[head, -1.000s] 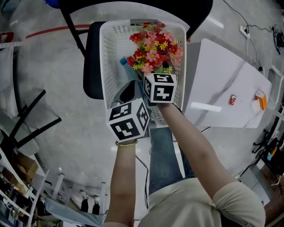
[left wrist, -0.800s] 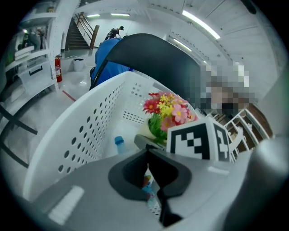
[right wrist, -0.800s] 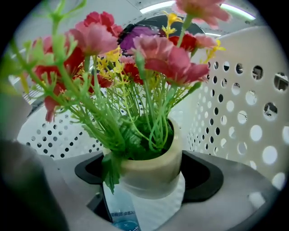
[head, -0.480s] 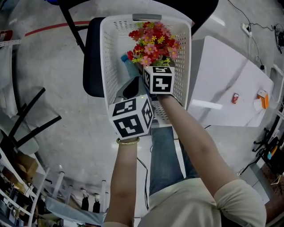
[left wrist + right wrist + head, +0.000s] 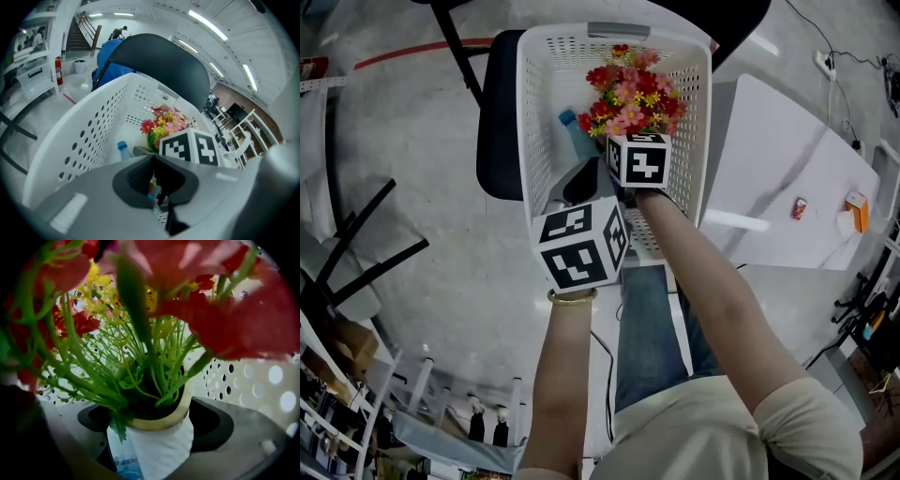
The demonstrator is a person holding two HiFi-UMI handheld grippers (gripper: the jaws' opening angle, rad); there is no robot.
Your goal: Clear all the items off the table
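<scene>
Quick update from my end: over the last second my right gripper (image 5: 152, 427) has carried the white flower pot with the tan rim (image 5: 161, 446) further into the white perforated plastic basket (image 5: 539, 122) sitting on the black chair (image 5: 497, 131). In the head view the marker cube has slid up away from the basket's near edge. The bunch of red, pink and yellow artificial flowers (image 5: 630, 94) now sits well inside the walls, just beside the clear bottle with the blue cap (image 5: 572, 129).

The right claw is clamped on the pot, one jaw on each side of it, so it hasn't been let go yet. I can't tell from here whether the pot's base is touching the basket floor.

My left gripper (image 5: 153, 161) hovers over the near end of the basket with its jaws together and nothing held. There's a bit of colour showing through the gap, but that looks like stuff lying in the basket.

My read: this item is basically delivered, and it just needs a steady release so it doesn't tip onto the bottle. I'm not done though, because the white table (image 5: 769, 150) off to the right has a small red thing (image 5: 799, 208) and an orange-and-white thing (image 5: 853, 208) on it.
</scene>
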